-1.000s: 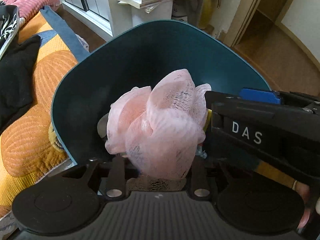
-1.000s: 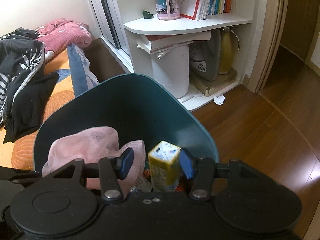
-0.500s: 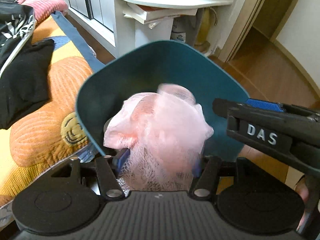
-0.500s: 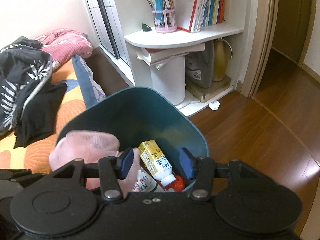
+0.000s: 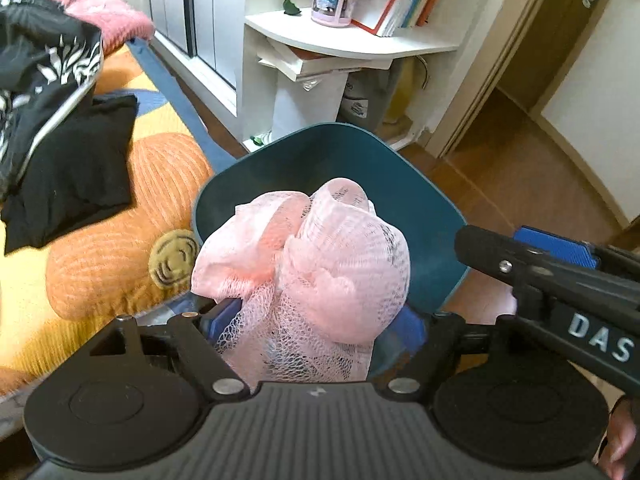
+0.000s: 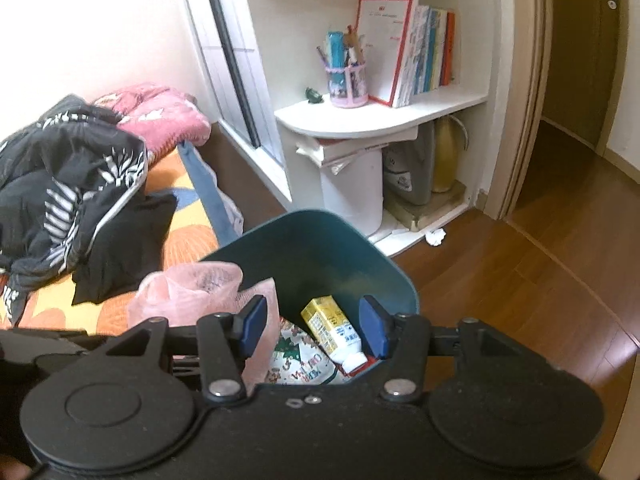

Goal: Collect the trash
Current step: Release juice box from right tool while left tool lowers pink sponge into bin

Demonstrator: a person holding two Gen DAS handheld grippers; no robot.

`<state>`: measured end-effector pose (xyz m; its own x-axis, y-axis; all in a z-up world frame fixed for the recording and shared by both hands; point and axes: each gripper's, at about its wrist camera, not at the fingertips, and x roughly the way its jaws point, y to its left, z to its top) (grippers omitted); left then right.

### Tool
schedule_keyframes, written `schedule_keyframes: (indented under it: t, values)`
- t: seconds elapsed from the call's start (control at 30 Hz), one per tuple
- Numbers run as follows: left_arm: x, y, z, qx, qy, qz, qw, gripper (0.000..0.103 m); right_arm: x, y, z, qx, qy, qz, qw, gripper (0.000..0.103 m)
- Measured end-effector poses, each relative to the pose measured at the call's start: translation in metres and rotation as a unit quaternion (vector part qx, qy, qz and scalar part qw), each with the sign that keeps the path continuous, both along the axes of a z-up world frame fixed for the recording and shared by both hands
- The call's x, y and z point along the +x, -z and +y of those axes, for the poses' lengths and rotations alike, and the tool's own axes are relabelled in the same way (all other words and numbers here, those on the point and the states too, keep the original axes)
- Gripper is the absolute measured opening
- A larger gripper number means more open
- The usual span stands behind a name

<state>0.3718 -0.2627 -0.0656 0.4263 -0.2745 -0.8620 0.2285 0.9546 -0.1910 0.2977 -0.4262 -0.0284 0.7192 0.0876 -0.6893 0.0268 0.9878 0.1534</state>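
Observation:
A pink mesh puff (image 5: 320,272) bulges between the blue pads of my left gripper (image 5: 318,320), above the near rim of the teal bin (image 5: 360,160). The jaws are opening, and the mesh still touches both pads and hangs with them. In the right wrist view the puff (image 6: 188,284) shows at the left, over the bin (image 6: 320,248). My right gripper (image 6: 314,326) is open and empty above the bin. It shows side-on in the left wrist view (image 5: 560,272). A yellow drink carton (image 6: 330,328) and a printed wrapper (image 6: 300,364) lie inside the bin.
A bed (image 5: 100,260) with an orange cover and dark clothes runs along the left, right beside the bin. Behind stands a white shelf (image 6: 380,120) with books, and a white pail (image 6: 352,192) under it. A crumpled tissue (image 6: 435,237) lies on the wood floor near the doorway.
Both grippers have risen away from the bin, which now looks smaller. The left jaws have spread wider around the puff. The carton went from upright between the right fingers to lying in the bin.

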Motion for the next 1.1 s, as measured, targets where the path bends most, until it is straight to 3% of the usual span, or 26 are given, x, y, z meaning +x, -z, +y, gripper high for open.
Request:
schedule_keyframes:
  t: [0.17, 0.23, 0.5, 0.6, 0.9, 0.93, 1.0, 1.1]
  values:
    - [0.012, -0.004, -0.001, -0.014, -0.001, 0.01, 0.9998, 0.079, -0.012, 0.005, -0.024, 0.024, 0.028, -0.026, 0.999, 0.051]
    - [0.022, -0.004, 0.0, -0.028, -0.002, 0.019, 0.9994, 0.085, -0.016, 0.012, -0.037, 0.029, 0.039, -0.029, 0.998, 0.052]
    - [0.058, 0.009, 0.008, -0.106, -0.02, 0.083, 0.9907, 0.087, -0.019, 0.046, -0.035, 0.086, -0.093, -0.071, 0.989, 0.052]
    - [0.066, 0.01, 0.01, -0.14, -0.021, 0.105, 0.9844, 0.087, -0.01, 0.058, -0.03, 0.114, -0.102, -0.082, 0.985, 0.052]
    - [0.07, 0.012, -0.003, -0.164, -0.008, 0.121, 0.979, 0.087, 0.019, 0.088, -0.021, 0.164, -0.08, -0.063, 0.981, 0.049]
    - [0.071, 0.012, -0.005, -0.165, -0.007, 0.123, 0.9786, 0.087, 0.022, 0.091, -0.023, 0.177, -0.074, -0.056, 0.98, 0.041]
    - [0.071, 0.014, -0.006, -0.165, -0.004, 0.123, 0.9785, 0.087, 0.026, 0.095, -0.027, 0.204, -0.07, -0.049, 0.975, 0.008]
    - [0.072, 0.018, -0.006, -0.164, -0.005, 0.125, 0.9785, 0.087, 0.025, 0.096, -0.025, 0.202, -0.073, -0.045, 0.976, 0.006]
